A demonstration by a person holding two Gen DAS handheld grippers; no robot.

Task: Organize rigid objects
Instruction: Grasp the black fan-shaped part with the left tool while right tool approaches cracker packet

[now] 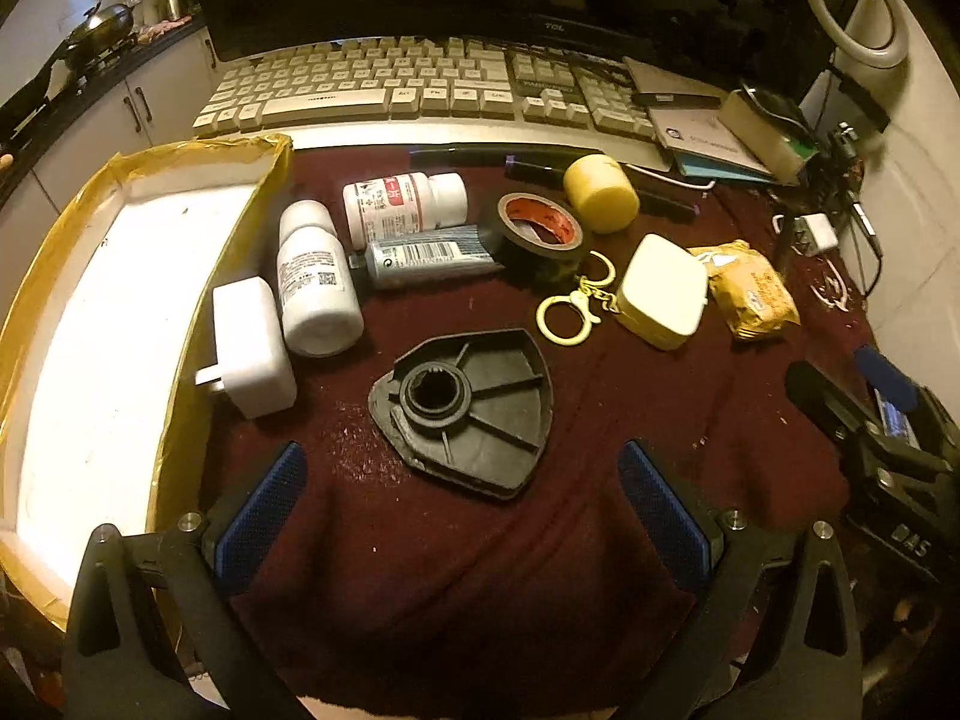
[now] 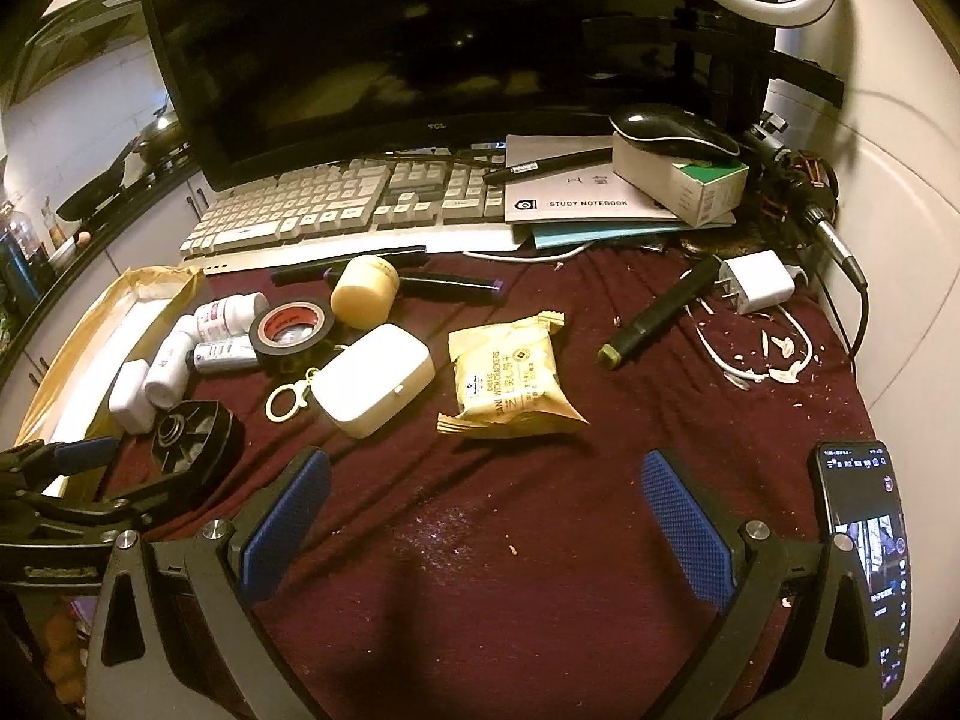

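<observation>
A black plastic part [image 1: 465, 411] lies on the maroon cloth [image 1: 480, 570] just beyond the left hand-held gripper [image 1: 462, 510], whose blue pads stand wide apart and empty. Left of it sit a white plug [image 1: 252, 348], two pill bottles [image 1: 315, 288], a tube [image 1: 429, 255] and black tape [image 1: 540, 237], beside a tape-edged tray [image 1: 108, 324]. The right hand-held gripper [image 2: 486, 528], likewise spread and empty, faces a cracker packet [image 2: 510, 378] and a white case [image 2: 375, 378], with a keyboard [image 2: 312, 204] on the far side.
</observation>
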